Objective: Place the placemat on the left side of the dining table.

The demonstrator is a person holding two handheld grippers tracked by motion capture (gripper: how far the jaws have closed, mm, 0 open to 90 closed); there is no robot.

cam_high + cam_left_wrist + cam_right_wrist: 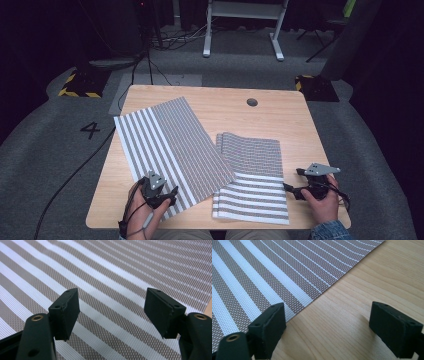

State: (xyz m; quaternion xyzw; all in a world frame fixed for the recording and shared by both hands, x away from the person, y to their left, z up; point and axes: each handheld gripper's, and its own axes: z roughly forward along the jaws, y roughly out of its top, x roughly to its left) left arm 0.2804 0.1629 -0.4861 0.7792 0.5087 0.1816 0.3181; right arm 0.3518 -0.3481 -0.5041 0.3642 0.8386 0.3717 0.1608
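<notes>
Striped mats lay on wooden table (295, 125), two of them. Left gripper (167, 194) hovered over near corner of larger mat (170, 145), jaws spread wide, nothing between them, mat weave directly beneath. Right gripper (292, 190) sat at right edge of smaller mat (252, 185), jaws apart, gripping nothing, one jaw over mat border, other over bare wood. Larger mat overlapped smaller mat's left side, angled toward far left corner.

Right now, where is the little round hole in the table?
In the high view, the hole sits near the table's far edge, right of the middle, beyond the two striped mats.
</notes>
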